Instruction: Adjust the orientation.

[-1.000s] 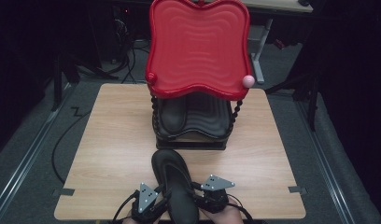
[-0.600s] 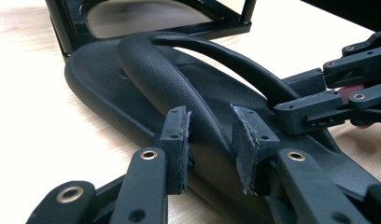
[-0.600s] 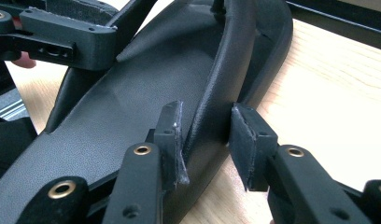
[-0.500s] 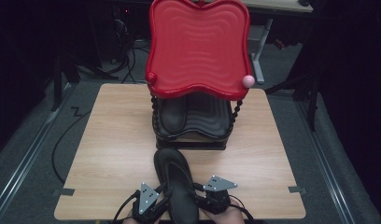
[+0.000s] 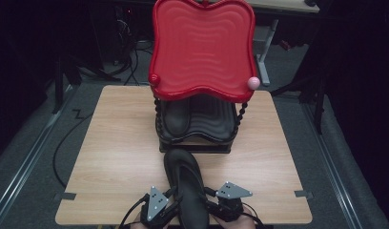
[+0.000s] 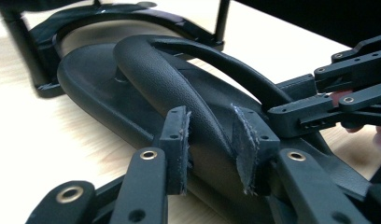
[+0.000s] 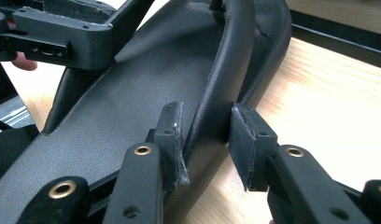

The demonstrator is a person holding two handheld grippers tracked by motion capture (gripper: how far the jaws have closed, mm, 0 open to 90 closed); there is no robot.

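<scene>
Black rubber flip-flop sandal (image 5: 185, 188) lies low-centre on the surface, my left gripper (image 6: 209, 149) and right gripper (image 7: 205, 140) each pinching a strap; uneven pulling could twist it free.

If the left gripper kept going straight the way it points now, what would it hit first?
Likely the black flip-flop itself: the left gripper already straddles its strap. Past the toe end, the black rack base looks next, though depth is hard to judge.
</scene>
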